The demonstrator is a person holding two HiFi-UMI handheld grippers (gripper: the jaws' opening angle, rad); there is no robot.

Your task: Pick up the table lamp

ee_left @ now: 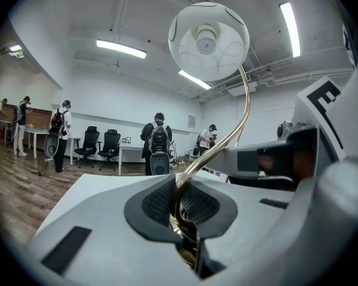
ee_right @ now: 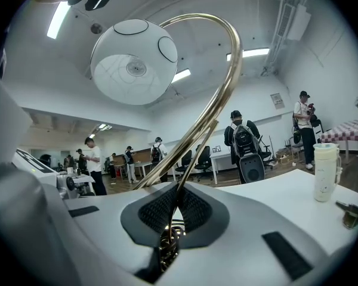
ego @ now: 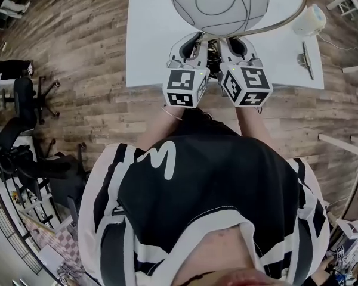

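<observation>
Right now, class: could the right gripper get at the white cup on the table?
Probably not yet. The right gripper is shut on the table lamp's gold stem and would have to let go first. The cup stands off to its right on the table.

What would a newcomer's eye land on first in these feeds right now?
The big white globe lamp shade, hanging over the white table in front of the person. Next, its curved gold stem, pinched low down by both the left gripper and the right gripper, side by side at the table's near edge.
</observation>
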